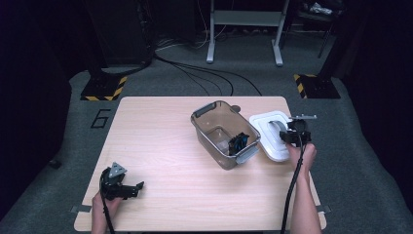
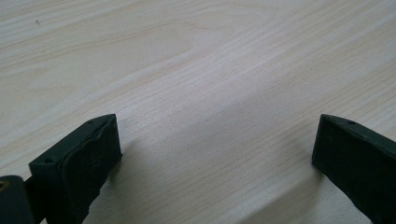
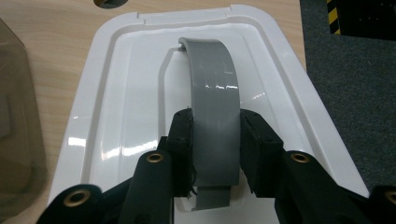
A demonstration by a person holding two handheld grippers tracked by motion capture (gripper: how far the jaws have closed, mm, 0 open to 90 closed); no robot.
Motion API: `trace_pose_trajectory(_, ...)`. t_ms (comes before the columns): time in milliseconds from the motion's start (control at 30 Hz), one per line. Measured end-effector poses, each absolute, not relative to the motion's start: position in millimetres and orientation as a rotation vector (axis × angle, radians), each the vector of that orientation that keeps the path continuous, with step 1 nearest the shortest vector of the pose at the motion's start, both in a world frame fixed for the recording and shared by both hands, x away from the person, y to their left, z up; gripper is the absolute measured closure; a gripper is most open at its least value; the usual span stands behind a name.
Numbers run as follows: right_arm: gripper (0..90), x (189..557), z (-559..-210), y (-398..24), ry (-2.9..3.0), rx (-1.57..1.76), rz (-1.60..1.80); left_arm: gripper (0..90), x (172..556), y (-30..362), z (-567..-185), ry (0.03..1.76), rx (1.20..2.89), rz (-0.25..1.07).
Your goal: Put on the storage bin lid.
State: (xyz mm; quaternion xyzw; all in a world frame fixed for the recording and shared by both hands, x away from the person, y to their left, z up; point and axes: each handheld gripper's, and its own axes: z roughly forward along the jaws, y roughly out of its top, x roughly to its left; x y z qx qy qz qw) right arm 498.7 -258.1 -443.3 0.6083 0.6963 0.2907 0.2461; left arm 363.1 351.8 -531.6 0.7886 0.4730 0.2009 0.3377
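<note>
- Two pads of the right gripper (image 3: 215, 154) clamp the grey handle (image 3: 215, 116) of the white lid (image 3: 116, 107), which sits at the table's (image 1: 160, 146) right edge, just right of the clear bin (image 1: 221, 134).
- Lift straight and keep the lid level, since a grip on the handle alone would likely let it swing.
- Carry it left, square over the bin's rim, before lowering.
- Left gripper (image 2: 215, 154), near left, stands wide and holds nothing.
</note>
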Motion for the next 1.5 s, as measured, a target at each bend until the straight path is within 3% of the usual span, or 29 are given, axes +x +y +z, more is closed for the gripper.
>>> trace_pose_trajectory(900, 67.2, 476.6, -363.6, -251.9, 1.893, 1.507, 0.829, 1.2, 363.4, 352.1, -531.5, 1.229, 2.057, 0.526)
trace_pose_trajectory(1500, 67.1, 463.1, -316.4, -205.0, 1.971, 1.345, 0.865, 1.2, 363.4, 352.2, -531.5, 1.229, 2.057, 0.527)
